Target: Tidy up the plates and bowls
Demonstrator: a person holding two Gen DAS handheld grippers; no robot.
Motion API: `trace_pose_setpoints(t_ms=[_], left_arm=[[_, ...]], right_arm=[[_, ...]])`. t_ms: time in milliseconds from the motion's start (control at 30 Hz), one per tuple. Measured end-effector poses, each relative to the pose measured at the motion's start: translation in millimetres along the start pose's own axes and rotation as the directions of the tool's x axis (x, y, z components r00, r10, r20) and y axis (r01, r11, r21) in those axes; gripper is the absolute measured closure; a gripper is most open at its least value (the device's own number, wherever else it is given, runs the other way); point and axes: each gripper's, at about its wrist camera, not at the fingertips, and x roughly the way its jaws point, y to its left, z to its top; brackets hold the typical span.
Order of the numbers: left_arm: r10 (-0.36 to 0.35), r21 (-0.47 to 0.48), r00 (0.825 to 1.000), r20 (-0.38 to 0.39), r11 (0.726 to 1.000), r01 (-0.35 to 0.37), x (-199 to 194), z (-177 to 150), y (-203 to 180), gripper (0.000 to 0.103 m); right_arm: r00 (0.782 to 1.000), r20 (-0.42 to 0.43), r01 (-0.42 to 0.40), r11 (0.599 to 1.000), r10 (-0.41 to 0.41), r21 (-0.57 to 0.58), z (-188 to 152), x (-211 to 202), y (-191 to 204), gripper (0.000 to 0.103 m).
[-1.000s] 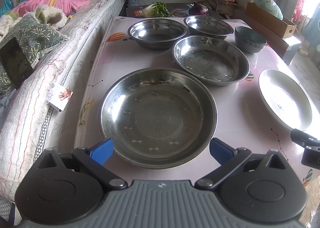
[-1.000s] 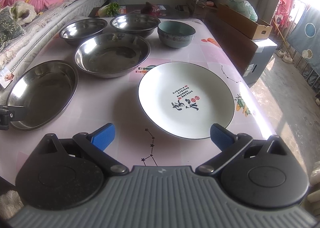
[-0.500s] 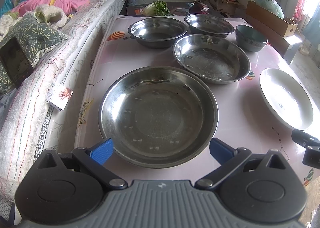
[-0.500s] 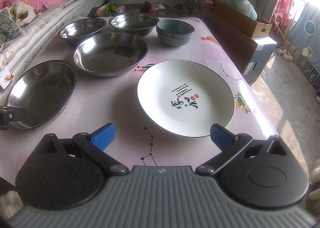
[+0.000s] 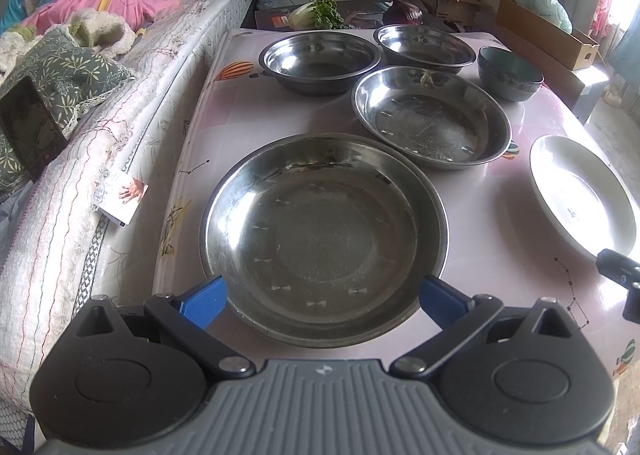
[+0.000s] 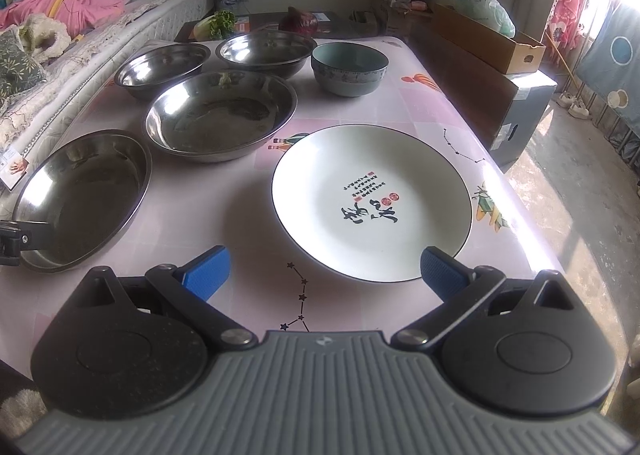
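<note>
Very little has changed over the last second: both views have crept slightly forward and nothing on the surface [image 6: 192, 215] has been moved, so the sorting has not really begun.

Furthest left, the left tongs [image 5: 322, 295] stand spread wide and hold nothing. Their blue pads [image 5: 204, 297] sit on either side of the near rim of the large steel plate [image 5: 324, 235] without visibly touching it. Compared with a second ago the plate fills a little more of the left wrist view, which reads as a slow approach toward it. It lies flat near the bed-side edge of the surface.

Moving right, the second steel plate [image 5: 432, 117] lies just beyond it, with two steel bowls [image 5: 320, 63] [image 5: 424, 45] side by side behind. The teal ceramic bowl [image 6: 350, 69] stands at the back, to the right of the steel bowls. All are apart from one another and none is stacked.

Further right, the white plate with black lettering [image 6: 372, 203] lies flat near the right edge. The right tongs [image 6: 324, 271] hover at its near rim, also spread and empty, with one pad [image 6: 440, 273] over the plate's edge. This plate too has drawn marginally closer in the right wrist view.

My judgement is that each hand is lining up on the plate before it, and a rim grasp comes next. The shallow, slick rims could slip from a pinch.
</note>
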Motion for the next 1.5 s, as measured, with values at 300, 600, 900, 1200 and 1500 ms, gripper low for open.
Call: trace_pose_setpoints(t_ms=[300,600,900,1200,1500], left_arm=[[0.002,-0.044,0.994,0.112,0.999,0.003,3,41,18,0.000],[-0.004,-0.070,0.985,0.175,0.997,0.016,27,89,44,0.000],[-0.030,-0.075,0.974,0.223,0.996,0.048,82,152,77,0.000],[-0.079,-0.113,0.988,0.132,0.989,0.094,157,207,98,0.016],[-0.061,-0.076,0.998,0.005,0.995,0.061,198,213,85,0.059]], right_arm=[[0.970,0.226,-0.080,0.996,0.085,-0.031,43,-6,-7,0.001],[0.878,0.330,-0.310,0.937,0.347,-0.162,117,8,2,0.001],[0.860,0.143,-0.475,0.871,0.490,-0.127,222,108,48,0.001],[0.863,-0.082,-0.504,0.862,0.499,-0.052,250,226,106,0.030],[0.875,-0.170,-0.465,0.885,0.453,-0.032,247,267,116,0.071]])
